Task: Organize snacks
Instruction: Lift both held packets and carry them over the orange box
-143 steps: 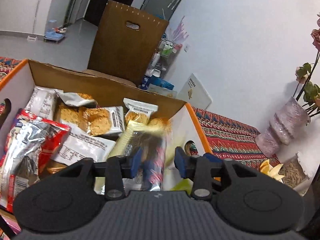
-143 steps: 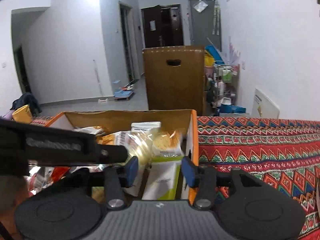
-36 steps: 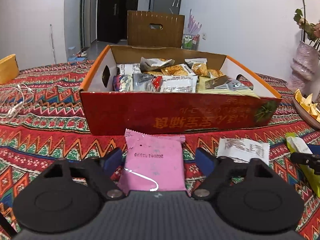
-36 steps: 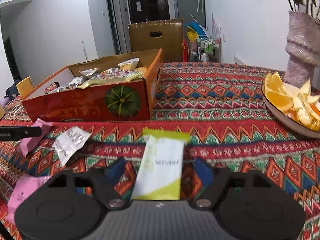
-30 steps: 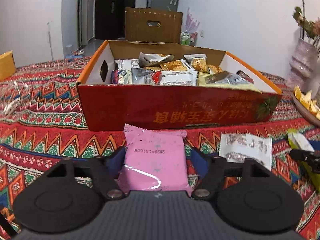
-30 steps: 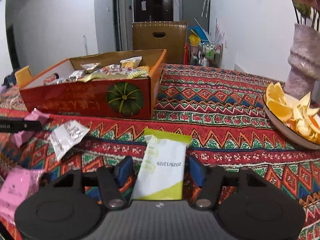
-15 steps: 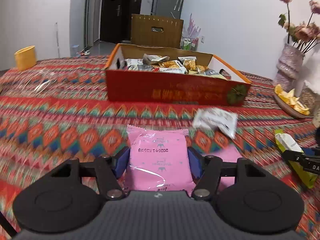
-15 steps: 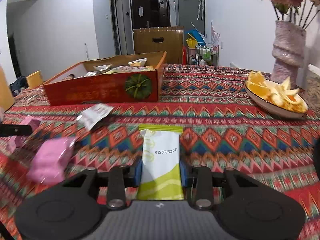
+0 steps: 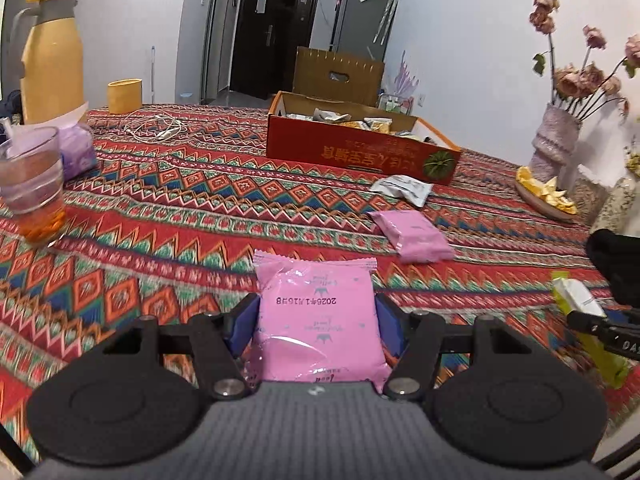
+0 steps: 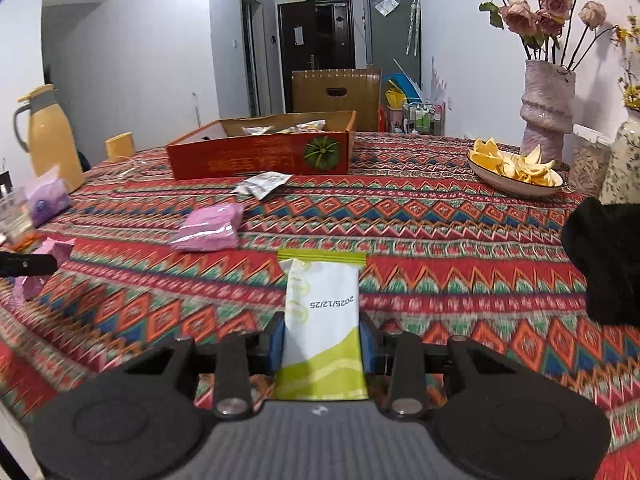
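Your left gripper has its blue fingers clenched on the sides of a pink snack packet, holding it just above the patterned cloth of the bench; your right gripper grasps a white-and-green snack packet the same way, blue pads pressed to both its edges. Beyond the left gripper, a second pink packet lies flat on the cloth, and farther on a silver-white packet rests just in front of the red cardboard box, which holds more wrapped snacks. To the left stand a glass cup, a yellow jug and a small yellow cup. At far right sit a plate of orange peels and a vase of dried roses.
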### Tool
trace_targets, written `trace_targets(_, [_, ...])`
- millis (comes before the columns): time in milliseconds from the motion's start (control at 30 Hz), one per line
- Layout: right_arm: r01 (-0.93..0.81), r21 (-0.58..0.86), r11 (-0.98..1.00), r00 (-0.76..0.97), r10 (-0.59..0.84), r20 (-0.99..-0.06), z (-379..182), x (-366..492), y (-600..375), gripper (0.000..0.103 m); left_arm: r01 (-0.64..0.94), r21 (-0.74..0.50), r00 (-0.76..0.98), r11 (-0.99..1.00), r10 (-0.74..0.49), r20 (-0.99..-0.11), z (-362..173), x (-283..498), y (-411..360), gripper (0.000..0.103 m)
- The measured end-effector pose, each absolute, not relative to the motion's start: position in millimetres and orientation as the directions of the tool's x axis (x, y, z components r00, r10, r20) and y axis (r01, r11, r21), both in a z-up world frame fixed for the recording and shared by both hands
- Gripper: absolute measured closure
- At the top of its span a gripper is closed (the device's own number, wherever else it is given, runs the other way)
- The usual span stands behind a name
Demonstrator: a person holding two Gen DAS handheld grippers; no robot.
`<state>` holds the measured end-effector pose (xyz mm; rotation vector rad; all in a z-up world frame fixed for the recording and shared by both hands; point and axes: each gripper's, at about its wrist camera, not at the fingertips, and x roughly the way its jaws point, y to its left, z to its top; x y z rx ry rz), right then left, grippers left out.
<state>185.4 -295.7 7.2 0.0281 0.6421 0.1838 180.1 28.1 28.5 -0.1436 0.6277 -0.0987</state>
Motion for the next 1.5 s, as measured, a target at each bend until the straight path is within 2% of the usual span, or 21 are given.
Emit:
trace_targets(133, [-0.177,0.09,0.98,0.784,0.196,-0.59,7.8,157.2,-295.9,0.067,0.072,-0.198,0.801,0.978,-0.175,-0.573,29.8,155.7,26.9,0.04])
trace_targets(400, [-0.183,0.111,0.977,0.791,0.213,-0.573,8.9,135.9,-296.6,0.067,0.086,-0.188,0.81,0.978,-0.178,-0.559,34.0,137.7,21.3,0.04])
trace_targets(767, [-0.213,0.094,0.973,0.814,0.23,-0.534,27.3,171.5,-287.7,0.068,0.135,-0.183,0.818,0.974,-0.214,-0.534,54.5,174.9,16.2,0.04])
trace_targets(1000, [-0.275,0.031,0.961,0.849,0.258,-0.462,72.0,240.6,-279.8,0.068,0.178,-0.106,0.875,0.978,-0.207,-0.437,92.1,234.9,7.2,0.04])
trace_targets(1233, [-0.333,0.026,0.943,0.878,0.32,-0.357,116.7,342.5,-262.2,0.068,0.192,-0.117,0.9,0.974,-0.222,-0.376,126.7,329.5,10.3,0.04])
trace_targets(1367, [-0.357,0.069,0.932,0.868,0.358,-0.344,123.6,413.8,-246.0,0.068,0.193,-0.166,0.891,0.967,-0.244,-0.382,136.7,394.4,14.9,0.04])
trace_targets(1500, [-0.366,0.109,0.924,0.845,0.379,-0.378,114.0,481.4,-221.6,0.068,0.157,-0.156,0.893,0.975,-0.207,-0.399,131.9,452.7,13.3,0.04])
